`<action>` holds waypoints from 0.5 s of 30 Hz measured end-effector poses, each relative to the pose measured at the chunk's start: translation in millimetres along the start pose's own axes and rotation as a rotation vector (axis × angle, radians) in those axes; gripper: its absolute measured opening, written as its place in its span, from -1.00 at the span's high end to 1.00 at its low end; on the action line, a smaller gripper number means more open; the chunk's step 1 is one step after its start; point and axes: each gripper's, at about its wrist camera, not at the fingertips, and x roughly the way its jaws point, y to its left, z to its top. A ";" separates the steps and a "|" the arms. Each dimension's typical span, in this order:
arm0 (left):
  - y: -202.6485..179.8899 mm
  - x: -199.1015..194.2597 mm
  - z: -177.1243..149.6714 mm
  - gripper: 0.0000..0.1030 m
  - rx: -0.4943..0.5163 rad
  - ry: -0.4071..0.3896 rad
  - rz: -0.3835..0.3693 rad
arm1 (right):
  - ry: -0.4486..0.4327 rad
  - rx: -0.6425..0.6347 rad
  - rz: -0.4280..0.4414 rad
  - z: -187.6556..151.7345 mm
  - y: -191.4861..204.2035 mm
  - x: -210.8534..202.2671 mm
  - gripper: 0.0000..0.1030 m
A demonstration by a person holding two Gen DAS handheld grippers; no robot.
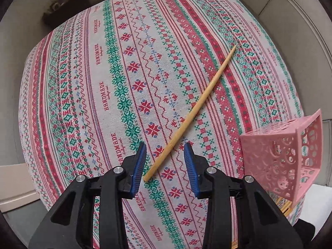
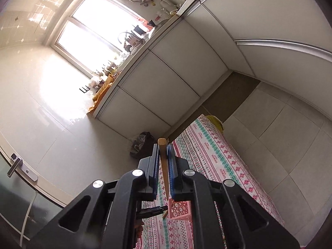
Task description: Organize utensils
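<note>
A wooden chopstick [image 1: 191, 112] lies slantwise on the patterned tablecloth [image 1: 93, 103], its thick end nearest me. My left gripper [image 1: 165, 147] points down over that end, open, with the chopstick between its blue pads [image 1: 139, 161] but touching neither. A pink perforated basket [image 1: 278, 157] stands at the table's right edge; in the right wrist view the basket [image 2: 179, 208] shows below the fingers. My right gripper [image 2: 162, 145] is shut on a second chopstick [image 2: 164, 166], held above the table with its thick end forward.
White cabinet doors [image 2: 161, 78] and a tiled floor [image 2: 280, 128] surround the small table [image 2: 217, 157]. A dark bag [image 2: 143, 145] sits on the floor beyond the table. A glass door with a metal handle [image 2: 15, 167] is at the left.
</note>
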 end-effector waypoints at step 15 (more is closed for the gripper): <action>-16.6 -11.7 -53.1 0.88 0.111 -0.036 0.071 | -0.005 0.000 -0.013 -0.8 4.5 -12.7 0.79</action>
